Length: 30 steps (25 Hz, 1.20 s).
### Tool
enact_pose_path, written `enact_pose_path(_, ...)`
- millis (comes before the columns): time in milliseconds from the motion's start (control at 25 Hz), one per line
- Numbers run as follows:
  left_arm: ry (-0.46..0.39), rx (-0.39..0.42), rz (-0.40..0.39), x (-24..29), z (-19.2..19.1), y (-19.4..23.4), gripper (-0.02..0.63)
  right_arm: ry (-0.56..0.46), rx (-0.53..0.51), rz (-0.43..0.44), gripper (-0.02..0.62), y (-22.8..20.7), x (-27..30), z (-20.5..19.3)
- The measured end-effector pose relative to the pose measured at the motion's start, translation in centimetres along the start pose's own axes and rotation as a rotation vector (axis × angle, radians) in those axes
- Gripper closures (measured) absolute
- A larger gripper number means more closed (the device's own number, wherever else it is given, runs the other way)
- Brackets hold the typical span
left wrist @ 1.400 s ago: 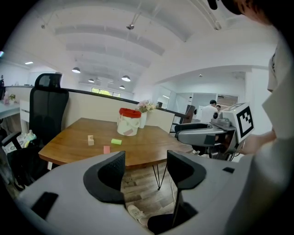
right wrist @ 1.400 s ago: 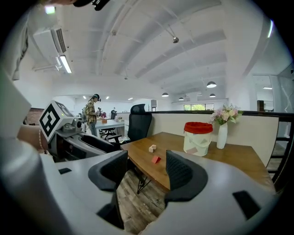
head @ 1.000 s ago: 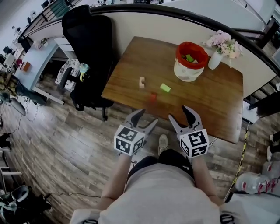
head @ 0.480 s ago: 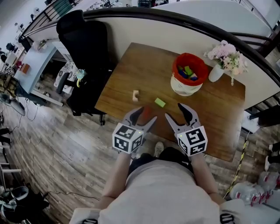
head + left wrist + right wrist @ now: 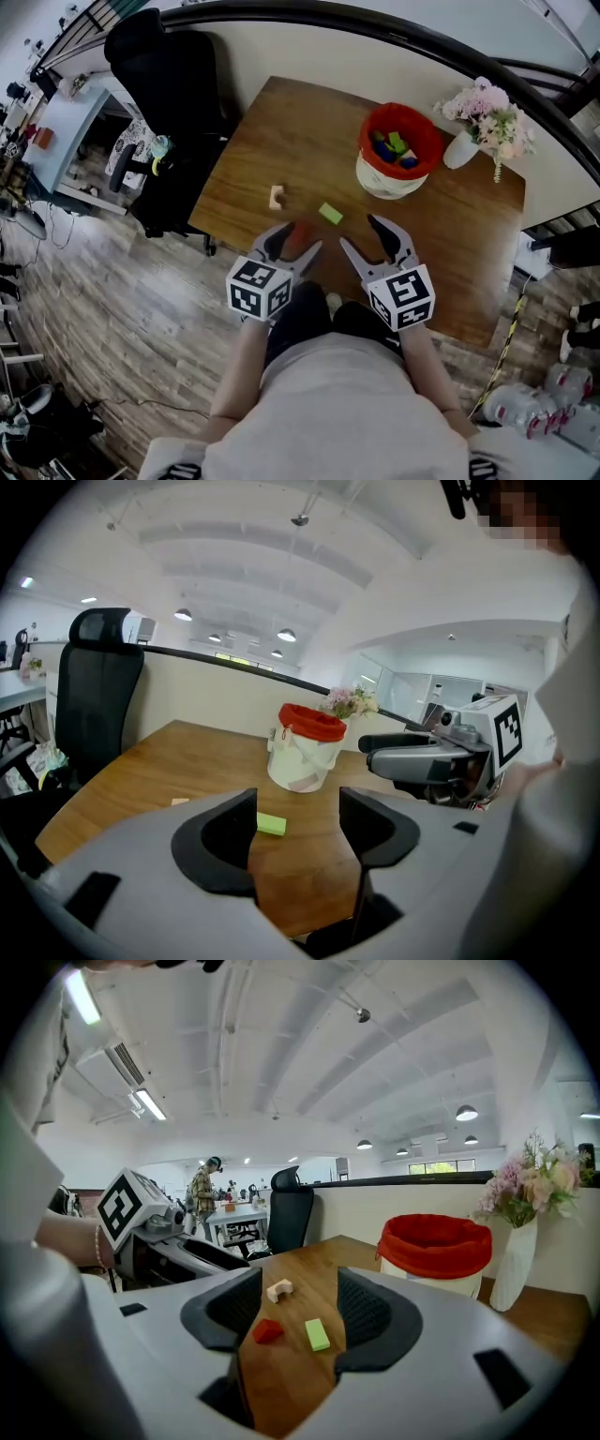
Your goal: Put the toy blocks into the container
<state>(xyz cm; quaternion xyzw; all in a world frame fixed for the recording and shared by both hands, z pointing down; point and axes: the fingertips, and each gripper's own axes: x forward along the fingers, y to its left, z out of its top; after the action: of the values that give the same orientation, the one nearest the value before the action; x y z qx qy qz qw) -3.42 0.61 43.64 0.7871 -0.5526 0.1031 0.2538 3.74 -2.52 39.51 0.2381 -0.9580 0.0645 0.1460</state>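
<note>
Presently left gripper [image 5: 295, 242] and right gripper [image 5: 361, 234] gape empty mid-frame; a careless reach could nudge the small red block [image 5: 267, 1331] off the brown wooden table [image 5: 281, 122]

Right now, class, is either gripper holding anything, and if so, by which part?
Nothing is held: the left gripper and right gripper are both open and empty.

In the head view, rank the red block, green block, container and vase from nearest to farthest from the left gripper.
1. Red block, right at the left gripper's tips.
2. Green block, just ahead and to the right.
3. Container, farther back on the right.
4. Vase, beyond the container, far right.
</note>
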Motion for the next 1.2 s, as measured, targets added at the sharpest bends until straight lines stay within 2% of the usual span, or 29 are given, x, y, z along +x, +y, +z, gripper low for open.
enact_pose_path(280,0.042,0.018,-0.027,1.4,-0.2,0.9,0.333,0.051,0.018,-0.019,0.35,-0.9,1.1,-1.2)
enact_pose_path(480,0.089,-0.002,-0.063,2.3,-1.4,2.1,0.336,0.098,0.011,-0.024,0.35,-1.4,2.6,-1.6)
enact_pose_path(880,0.092,0.002,-0.105,3.5,0.1,4.1,0.351,0.196,-0.018,-0.019,0.353,-2.4,5.2,-2.5)
enact_pose_path(1200,0.118,-0.023,-0.148,4.7,-0.9,4.7,0.351,0.262,-0.025,0.0,0.362,-3.1,6.8,-4.3)
